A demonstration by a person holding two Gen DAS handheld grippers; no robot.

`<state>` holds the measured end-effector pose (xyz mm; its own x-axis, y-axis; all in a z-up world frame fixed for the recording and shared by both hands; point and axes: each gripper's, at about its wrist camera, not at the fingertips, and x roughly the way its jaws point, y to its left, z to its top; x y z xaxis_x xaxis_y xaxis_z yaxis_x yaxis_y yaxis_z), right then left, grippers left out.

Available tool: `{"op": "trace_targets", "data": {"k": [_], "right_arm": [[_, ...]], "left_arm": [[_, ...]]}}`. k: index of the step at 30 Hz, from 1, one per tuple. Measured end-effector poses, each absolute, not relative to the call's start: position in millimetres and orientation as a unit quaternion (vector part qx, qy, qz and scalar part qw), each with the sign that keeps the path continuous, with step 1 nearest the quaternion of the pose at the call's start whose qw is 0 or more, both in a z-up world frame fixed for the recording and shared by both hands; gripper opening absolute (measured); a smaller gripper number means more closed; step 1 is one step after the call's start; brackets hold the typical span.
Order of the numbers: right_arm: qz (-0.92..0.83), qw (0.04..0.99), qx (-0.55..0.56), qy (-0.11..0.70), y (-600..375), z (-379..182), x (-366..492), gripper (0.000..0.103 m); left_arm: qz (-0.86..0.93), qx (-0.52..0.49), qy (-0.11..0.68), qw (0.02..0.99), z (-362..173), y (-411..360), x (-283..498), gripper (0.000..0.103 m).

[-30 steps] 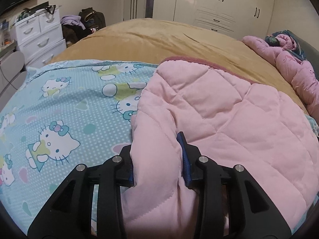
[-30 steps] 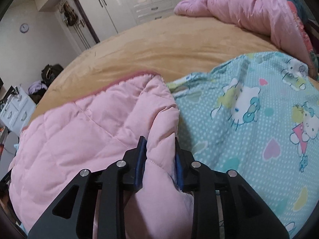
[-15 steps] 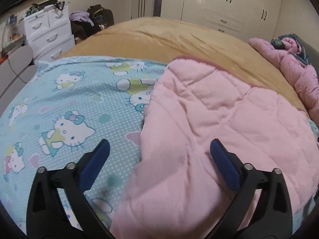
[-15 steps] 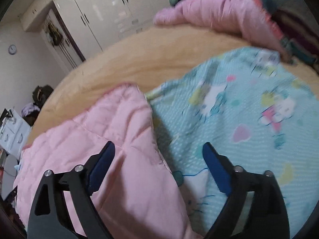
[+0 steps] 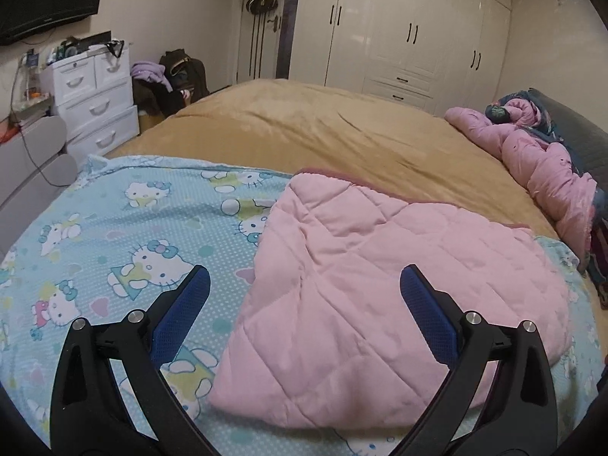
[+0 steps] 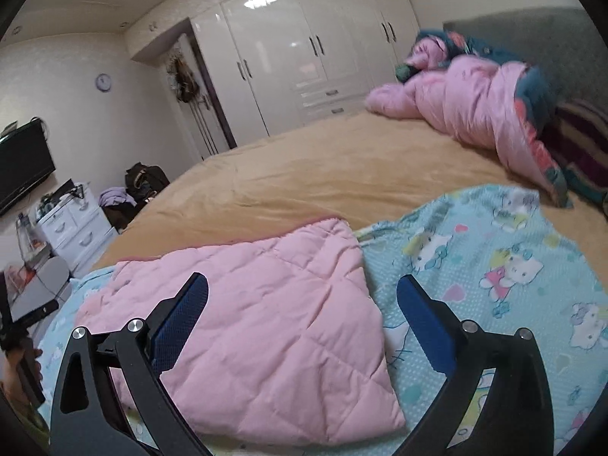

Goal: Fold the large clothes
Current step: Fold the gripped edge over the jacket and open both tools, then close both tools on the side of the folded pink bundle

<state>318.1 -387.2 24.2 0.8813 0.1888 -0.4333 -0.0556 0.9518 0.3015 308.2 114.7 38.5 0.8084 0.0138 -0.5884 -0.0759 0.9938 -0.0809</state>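
My left gripper and right gripper have just sprung open, fingers released above the puffy pink diamond-quilted fold on the printed sheet.

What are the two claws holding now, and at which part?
Nothing is held. The left claw and the right claw have just been opening and stand wide open above the pink quilted blanket, with no fabric between the pads.

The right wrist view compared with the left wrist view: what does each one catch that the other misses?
Only the right wrist view shows the round wall clock and a hand at its left edge. Only the left wrist view shows all of the white drawer chest. Both show the pink quilted fold lying on the blue cartoon-cat quilt, the tan bedspread, white wardrobes, and open jaws holding nothing.
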Motion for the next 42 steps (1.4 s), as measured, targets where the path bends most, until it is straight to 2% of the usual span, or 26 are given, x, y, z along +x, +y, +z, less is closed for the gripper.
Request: {"op": "trace_targets", "data": {"k": [11, 35, 42], "right_arm": [[0.100, 0.955, 0.119, 0.254, -374, 27, 276, 0.099], [0.117, 0.894, 0.173, 0.396, -384, -63, 265, 0.099], [0.143, 0.854, 0.231, 0.443, -396, -92, 278, 0.099]], "left_arm": [[0.021, -0.047, 0.301, 0.952, 39, 118, 265, 0.094], [0.018, -0.094, 0.406, 0.909, -32, 141, 237, 0.094], [-0.038, -0.191, 0.431, 0.881, -55, 154, 243, 0.094]]}}
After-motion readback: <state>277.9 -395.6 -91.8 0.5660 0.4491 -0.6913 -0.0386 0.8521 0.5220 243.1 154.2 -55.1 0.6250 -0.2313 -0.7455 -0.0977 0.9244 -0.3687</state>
